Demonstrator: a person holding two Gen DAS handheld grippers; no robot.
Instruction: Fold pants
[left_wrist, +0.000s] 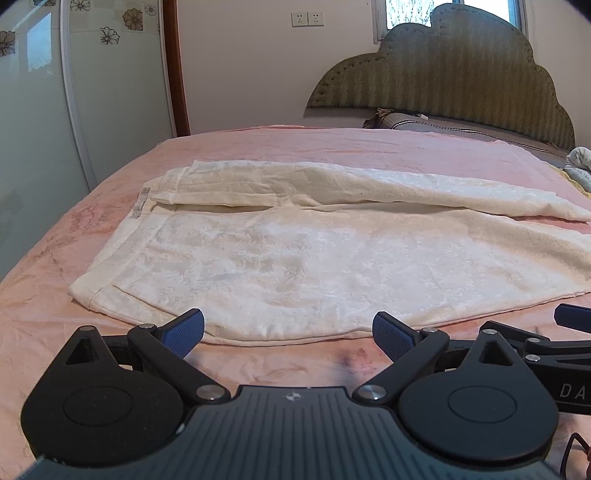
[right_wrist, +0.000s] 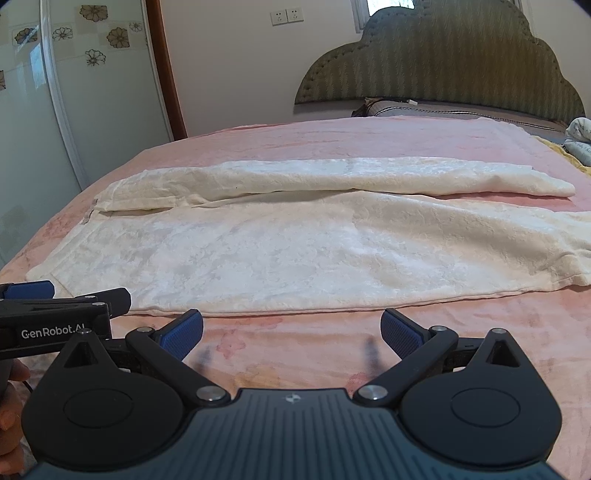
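Nearest, the left gripper (left_wrist: 288, 334) and the right gripper (right_wrist: 291, 332) are held low over the pink blanket (left_wrist: 74, 240), side by side, each with jaws spread wide and nothing between them. Just beyond, the cream pants (left_wrist: 295, 254) are laid flat across the bed, waistband to the left. Farther back, a green headboard (left_wrist: 461, 70) is seen against the wall.

Pants (left_wrist: 295, 251) lie flat on the bed (left_wrist: 258, 147), waistband to the left, legs running right, the far leg beside the near one. Left gripper (left_wrist: 288, 334) and right gripper (right_wrist: 291, 332) sit side by side before the near edge. Headboard (left_wrist: 461, 74) and pillow (left_wrist: 424, 123) lie behind; wardrobe door (left_wrist: 37, 110) at left.
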